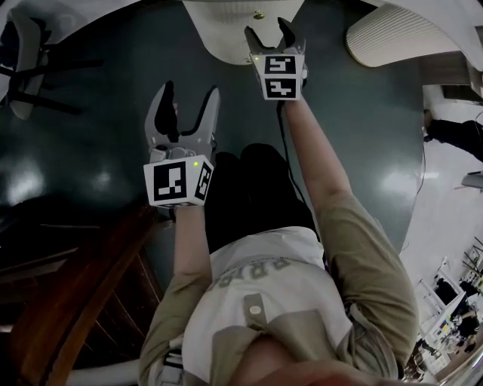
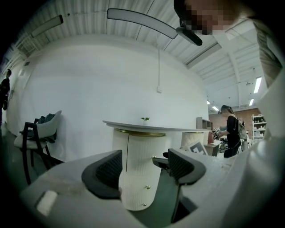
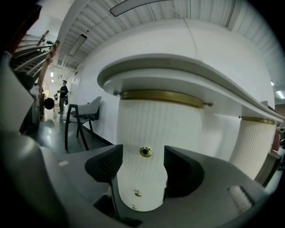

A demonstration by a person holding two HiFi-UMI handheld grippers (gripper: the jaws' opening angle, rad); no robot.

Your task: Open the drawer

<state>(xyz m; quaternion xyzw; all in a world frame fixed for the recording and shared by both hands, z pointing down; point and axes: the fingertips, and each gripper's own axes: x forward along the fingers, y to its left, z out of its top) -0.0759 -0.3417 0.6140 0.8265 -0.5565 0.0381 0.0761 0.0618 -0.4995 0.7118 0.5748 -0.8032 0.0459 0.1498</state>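
Head view: the left claw [image 1: 190, 94] and the right claw [image 1: 268, 34] are both held out over a dark floor [image 1: 90, 151], each carrying its marker cube. The right claw is further forward, its tips just short of a white ribbed pedestal [image 1: 226, 34] at the top edge, where a brass top drawer knob [image 1: 259, 15] shows between the tips. A second ribbed pedestal [image 1: 392, 34] stands to the right, and dark wooden furniture [image 1: 68, 301] fills the lower left corner. Left gripper view: the left claw is spread, with nothing between its pads. The ribbed pedestal stands well beyond it under a long white bench top [image 2: 151, 127], which carries a small plant [image 2: 145, 119]. A dark chair [image 2: 40, 138] stands at the left and a person [image 2: 231, 131] at the far right. The dark part beside the pedestal's upper knob is probably the right claw. Right gripper view: the right claw is spread and empty. The top drawer knob is framed between its pads, ahead of them and untouched. Two lower knobs [image 3: 138, 193] sit below on the same ribbed front, and a brass band [image 3: 162, 95] circles the pedestal under the bench top. No drawer stands out from the pedestal front.
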